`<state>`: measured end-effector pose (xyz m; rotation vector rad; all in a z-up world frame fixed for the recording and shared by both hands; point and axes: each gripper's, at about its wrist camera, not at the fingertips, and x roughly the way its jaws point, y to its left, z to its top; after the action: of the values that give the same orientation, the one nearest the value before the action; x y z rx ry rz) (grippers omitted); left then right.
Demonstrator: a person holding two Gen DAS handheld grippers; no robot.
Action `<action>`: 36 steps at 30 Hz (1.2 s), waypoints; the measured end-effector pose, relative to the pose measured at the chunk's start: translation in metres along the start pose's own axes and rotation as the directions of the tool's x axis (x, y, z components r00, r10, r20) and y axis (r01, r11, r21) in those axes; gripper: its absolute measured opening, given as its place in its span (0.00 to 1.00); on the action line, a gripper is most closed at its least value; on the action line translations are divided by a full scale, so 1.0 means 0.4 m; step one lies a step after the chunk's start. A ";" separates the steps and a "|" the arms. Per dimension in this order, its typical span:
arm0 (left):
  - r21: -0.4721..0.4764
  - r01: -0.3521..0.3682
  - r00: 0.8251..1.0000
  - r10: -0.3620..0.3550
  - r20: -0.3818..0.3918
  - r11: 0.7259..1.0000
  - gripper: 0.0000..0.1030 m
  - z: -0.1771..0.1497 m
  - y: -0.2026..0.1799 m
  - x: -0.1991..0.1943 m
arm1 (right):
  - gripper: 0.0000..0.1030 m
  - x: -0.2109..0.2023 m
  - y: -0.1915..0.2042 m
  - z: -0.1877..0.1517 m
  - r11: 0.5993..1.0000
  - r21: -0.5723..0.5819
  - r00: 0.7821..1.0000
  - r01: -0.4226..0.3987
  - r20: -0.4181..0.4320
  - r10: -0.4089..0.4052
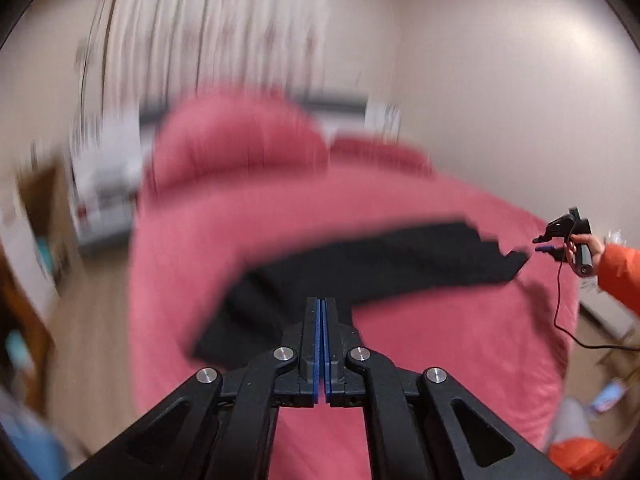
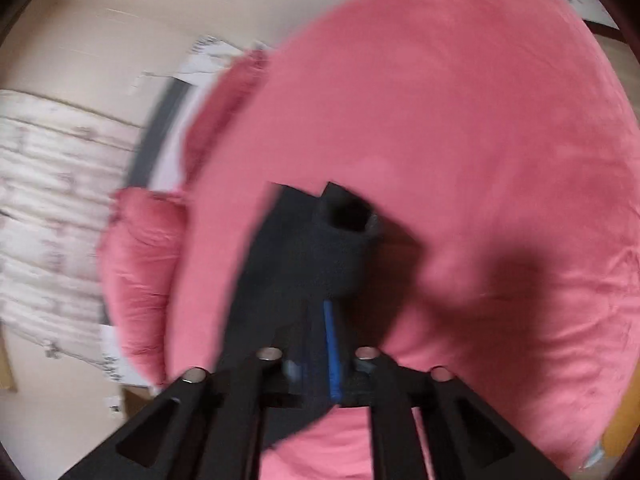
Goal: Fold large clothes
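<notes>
Black garment [image 2: 296, 256] blurs around right claw [image 2: 326, 320].

Long black fabric garment [image 1: 360, 268]: near end hidden behind left gripper [image 1: 322, 304]; edges smeared by motion blur. Right gripper [image 2: 326, 308]: fingertips buried in the black cloth, blurred in its own view. Pink quilted bed cover [image 1: 460, 344]: cut off at lower frame edge. Pale pleated curtain [image 1: 208, 32]: streaked, detail unreadable.
</notes>
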<state>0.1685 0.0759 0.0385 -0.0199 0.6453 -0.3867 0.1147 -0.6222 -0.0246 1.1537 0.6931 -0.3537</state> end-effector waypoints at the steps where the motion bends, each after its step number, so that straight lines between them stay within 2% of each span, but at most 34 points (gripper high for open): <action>1: -0.067 -0.001 0.999 -0.002 -0.047 0.998 0.02 -0.044 0.010 0.043 | 0.32 0.024 -0.053 -0.004 0.999 0.031 0.999 0.018 -0.032 -0.017; 2: -0.195 0.005 0.994 -0.027 -0.109 0.981 0.02 -0.105 0.044 0.097 | 0.32 0.038 -0.105 -0.011 0.997 0.072 0.999 0.013 -0.048 -0.009; 3: -0.270 0.002 0.990 -0.040 -0.136 0.963 0.07 -0.139 0.059 0.127 | 0.35 0.043 -0.133 -0.015 0.996 0.092 0.998 -0.008 -0.054 0.013; 4: -0.360 -0.020 0.988 -0.037 -0.152 0.933 0.12 -0.179 0.086 0.157 | 0.39 0.043 -0.153 -0.019 0.995 0.102 0.998 -0.022 -0.064 0.028; 5: -0.409 -0.035 0.989 -0.027 -0.145 0.912 0.28 -0.211 0.094 0.164 | 0.40 0.042 -0.160 -0.023 0.996 0.090 0.997 -0.022 -0.074 0.029; 6: -0.459 -0.046 0.992 -0.013 -0.125 0.887 0.46 -0.230 0.107 0.170 | 0.41 0.040 -0.157 -0.027 0.998 0.058 0.996 -0.030 -0.076 0.035; 7: -0.520 -0.046 0.997 0.003 -0.083 0.853 0.54 -0.237 0.124 0.177 | 0.45 0.041 -0.148 -0.033 0.999 0.026 0.996 -0.038 -0.079 0.040; 8: -0.554 -0.035 0.999 0.012 -0.046 0.832 0.67 -0.240 0.131 0.180 | 0.48 0.045 -0.140 -0.037 0.999 0.008 0.995 -0.045 -0.084 0.046; 9: -0.591 -0.021 1.000 0.022 -0.005 0.806 0.78 -0.235 0.142 0.188 | 0.56 0.055 -0.136 -0.048 0.998 -0.004 0.994 -0.055 -0.093 0.055; 11: -0.658 -0.018 0.998 0.056 0.036 0.753 0.85 -0.211 0.175 0.203 | 0.58 0.091 -0.126 -0.070 0.998 0.001 0.991 -0.067 -0.116 0.067; 12: -0.685 0.002 0.997 0.052 0.057 0.729 0.85 -0.212 0.191 0.213 | 0.58 0.117 -0.130 -0.082 0.996 0.011 0.988 -0.087 -0.129 0.087; 14: -0.723 0.013 0.998 0.036 0.053 0.691 0.86 -0.208 0.212 0.248 | 0.58 0.175 -0.108 -0.116 0.994 0.012 0.981 -0.109 -0.162 0.109; 17: -0.737 0.007 1.000 0.006 0.015 0.676 0.87 -0.190 0.226 0.312 | 0.58 0.254 -0.101 -0.160 0.994 0.045 0.981 -0.101 -0.162 0.107; 18: -0.749 0.002 1.000 0.011 0.013 0.663 0.88 -0.185 0.243 0.323 | 0.59 0.279 -0.105 -0.173 0.991 0.085 0.980 -0.101 -0.162 0.114; 19: -0.764 0.005 1.000 0.009 0.015 0.645 0.90 -0.183 0.252 0.342 | 0.61 0.287 -0.113 -0.182 0.989 0.109 0.987 -0.096 -0.118 0.108; 21: -0.816 -0.009 1.000 -0.001 -0.011 0.578 0.91 -0.190 0.287 0.385 | 0.68 0.282 -0.117 -0.197 0.983 0.117 0.987 -0.143 -0.054 0.151; 22: -0.859 -0.002 1.000 -0.025 -0.017 0.513 0.89 -0.204 0.300 0.404 | 0.68 0.281 -0.115 -0.201 0.984 0.100 0.987 -0.149 -0.045 0.154; 23: -0.877 -0.005 1.000 -0.011 -0.012 0.481 0.71 -0.210 0.302 0.409 | 0.68 0.278 -0.115 -0.204 0.985 0.082 0.987 -0.151 -0.041 0.155; 24: -0.883 -0.033 0.999 0.019 -0.027 0.468 0.37 -0.213 0.305 0.404 | 0.66 0.277 -0.114 -0.206 0.986 0.068 0.987 -0.153 -0.039 0.156; 25: -0.883 -0.045 0.999 0.015 -0.043 0.467 0.23 -0.208 0.307 0.404 | 0.65 0.276 -0.115 -0.207 0.985 0.065 0.986 -0.158 -0.038 0.161; 27: -0.891 0.011 0.998 -0.063 -0.019 0.454 0.17 -0.188 0.315 0.394 | 0.64 0.280 -0.120 -0.204 0.982 0.083 0.984 -0.168 -0.045 0.172; 29: -0.880 0.065 0.994 -0.112 0.013 0.471 0.15 -0.145 0.338 0.368 | 0.64 0.265 -0.151 -0.203 0.980 0.109 0.983 -0.169 -0.059 0.176; 30: -0.862 0.091 0.990 -0.139 0.025 0.498 0.13 -0.105 0.354 0.348 | 0.64 0.269 -0.154 -0.198 0.979 0.123 0.982 -0.165 -0.068 0.174; 31: -0.831 0.124 0.986 -0.162 0.042 0.542 0.13 -0.048 0.375 0.317 | 0.64 0.269 -0.161 -0.196 0.978 0.134 0.982 -0.162 -0.076 0.173; 33: -0.774 0.147 0.985 -0.159 0.060 0.615 0.12 0.051 0.404 0.253 | 0.64 0.280 -0.160 -0.188 0.976 0.150 0.981 -0.160 -0.088 0.174; 34: -0.746 0.170 0.983 -0.164 0.083 0.643 0.12 0.111 0.424 0.213 | 0.64 0.285 -0.160 -0.185 0.974 0.154 0.979 -0.164 -0.093 0.179; 36: -0.707 0.196 0.980 -0.169 0.110 0.679 0.12 0.200 0.454 0.152 | 0.62 0.282 -0.171 -0.184 0.972 0.157 0.977 -0.174 -0.093 0.189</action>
<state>0.3227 0.2145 0.0422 -0.8567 0.7291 -0.3032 0.1350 -0.5706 -0.1651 1.3745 0.6571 -0.1908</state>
